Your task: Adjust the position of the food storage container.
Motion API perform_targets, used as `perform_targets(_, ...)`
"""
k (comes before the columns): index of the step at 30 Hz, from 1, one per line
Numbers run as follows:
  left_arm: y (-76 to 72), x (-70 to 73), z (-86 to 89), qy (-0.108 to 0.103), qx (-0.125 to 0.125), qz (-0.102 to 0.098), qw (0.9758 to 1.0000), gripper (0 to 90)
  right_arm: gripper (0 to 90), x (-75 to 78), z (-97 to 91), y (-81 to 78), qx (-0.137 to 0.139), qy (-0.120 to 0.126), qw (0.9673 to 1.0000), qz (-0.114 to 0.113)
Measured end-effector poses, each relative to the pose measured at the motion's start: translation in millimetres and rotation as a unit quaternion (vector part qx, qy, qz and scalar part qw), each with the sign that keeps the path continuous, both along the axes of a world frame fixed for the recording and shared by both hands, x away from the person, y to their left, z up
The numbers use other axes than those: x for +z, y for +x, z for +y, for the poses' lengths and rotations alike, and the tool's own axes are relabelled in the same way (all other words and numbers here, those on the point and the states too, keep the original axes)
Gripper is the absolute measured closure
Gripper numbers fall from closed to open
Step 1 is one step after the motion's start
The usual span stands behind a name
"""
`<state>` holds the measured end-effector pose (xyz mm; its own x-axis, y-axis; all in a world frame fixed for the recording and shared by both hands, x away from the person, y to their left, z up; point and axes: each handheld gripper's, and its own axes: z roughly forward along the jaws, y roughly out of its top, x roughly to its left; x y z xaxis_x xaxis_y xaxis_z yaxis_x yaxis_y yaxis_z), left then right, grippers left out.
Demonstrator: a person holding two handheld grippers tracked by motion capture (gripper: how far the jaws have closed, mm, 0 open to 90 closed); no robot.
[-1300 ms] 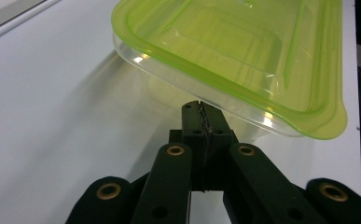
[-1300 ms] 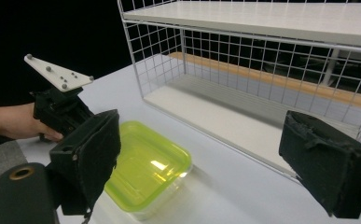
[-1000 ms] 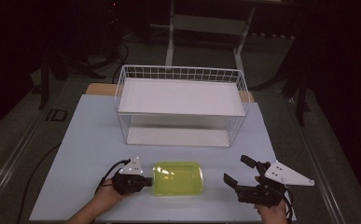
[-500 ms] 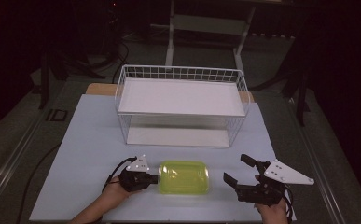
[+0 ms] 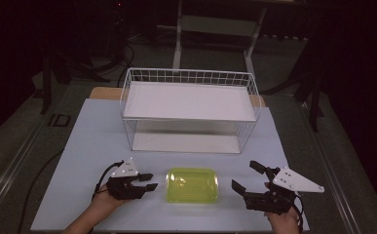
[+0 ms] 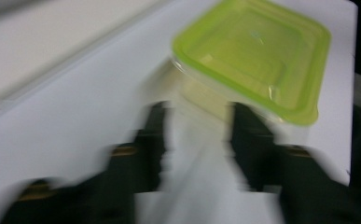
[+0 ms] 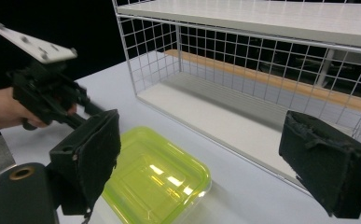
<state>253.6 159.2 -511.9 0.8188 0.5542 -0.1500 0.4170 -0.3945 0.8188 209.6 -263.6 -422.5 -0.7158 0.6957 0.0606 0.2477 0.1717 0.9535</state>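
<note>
A clear food container with a yellow-green lid [image 5: 192,185] lies flat on the white table near its front edge. My left gripper [image 5: 147,181] sits just left of it, a small gap away. Its jaws have just been opening and hold nothing. The left gripper view is blurred: the container [image 6: 257,51] lies ahead of my left gripper [image 6: 199,140], beyond the jaw tips. My right gripper [image 5: 247,176] rests to the right of the container, jaws spread wide and empty. In the right gripper view the container [image 7: 155,182] lies low between the pads [image 7: 92,154].
A white wire rack [image 5: 188,109] with a white shelf board on top and another at its base stands behind the container, its open side toward me. The table [image 5: 98,141] ends just behind both hands; dark floor and stands surround it.
The left gripper was shut on the container's left edge and had it tipped up half a second ago. Now it has let go and drawn back left, and the container lies flat.
</note>
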Motion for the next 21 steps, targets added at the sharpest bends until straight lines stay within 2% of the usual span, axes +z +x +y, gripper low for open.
perform_targets(1, -0.9, 3.3, 1.7, -0.008, 0.001, 0.005, 1.0000, 36.2, 13.4, -0.3, 0.8, 0.8, 0.000, 0.000, 1.0000, 0.000)
perform_targets(3, -3.0, 8.7, 4.0, -0.018, 0.010, 0.002, 0.9998, 21.0, 13.9, -1.2, 3.0, 3.0, 0.008, -0.004, 0.9999, 0.005)
perform_targets(4, -3.1, 10.9, 4.5, -0.019, 0.005, 0.001, 0.9998, 11.9, 13.9, -1.9, 4.6, 3.5, 0.009, -0.007, 0.9999, 0.008)
perform_targets(6, -3.2, 14.2, 4.1, -0.022, 0.003, 0.008, 0.9997, 3.5, 13.9, -3.8, 7.6, 4.6, 0.003, -0.022, 0.9998, 0.001)
perform_targets(9, -3.6, 16.6, 2.2, -0.042, 0.001, 0.013, 0.9990, 2.0, 12.4, -7.4, 10.5, 7.6, 0.001, -0.034, 0.9994, 0.004)
perform_targets(10, -4.6, 17.2, 0.4, -0.048, 0.003, 0.009, 0.9988, 2.0, 12.3, -8.6, 10.6, 8.7, -0.002, -0.033, 0.9994, 0.001)
perform_targets(12, -5.9, 18.7, -4.5, -0.046, 0.003, 0.006, 0.9989, 2.0, 14.6, -10.4, 11.5, 9.6, -0.013, -0.038, 0.9992, -0.008)
perform_targets(14, -6.9, 19.2, -9.7, -0.048, 0.003, 0.007, 0.9988, 1.9, 14.5, -11.7, 13.2, 12.2, -0.007, -0.056, 0.9984, -0.006)
perform_targets(17, -7.6, 18.4, -19.7, -0.059, 0.003, 0.023, 0.9980, 2.0, 15.8, -16.1, 16.2, 12.8, -0.018, -0.063, 0.9977, -0.019)
perform_targets(21, -7.9, 18.4, -26.9, -0.053, 0.004, 0.024, 0.9983, 2.0, 15.7, -24.7, 17.9, 19.6, 0.001, -0.052, 0.9986, -0.002)
